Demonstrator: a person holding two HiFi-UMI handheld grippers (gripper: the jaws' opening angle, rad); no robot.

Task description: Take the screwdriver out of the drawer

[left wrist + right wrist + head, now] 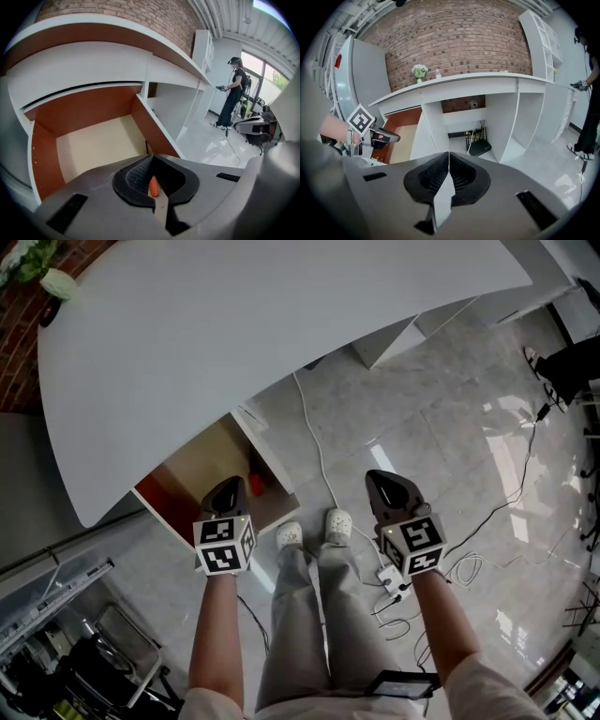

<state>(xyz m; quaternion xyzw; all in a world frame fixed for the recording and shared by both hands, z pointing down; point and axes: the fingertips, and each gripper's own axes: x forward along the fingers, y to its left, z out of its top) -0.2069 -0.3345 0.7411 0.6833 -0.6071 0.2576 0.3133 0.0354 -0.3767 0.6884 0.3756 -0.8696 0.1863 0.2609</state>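
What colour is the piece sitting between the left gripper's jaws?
Orange-red. The slim screwdriver handle shows best in the left gripper view.

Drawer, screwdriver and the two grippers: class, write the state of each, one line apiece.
Drawer: pulled open.
Screwdriver: clamped between the left gripper's jaws, held above the drawer; only an orange part shows.
Left gripper: shut on the screwdriver.
Right gripper: shut, nothing between its jaws.
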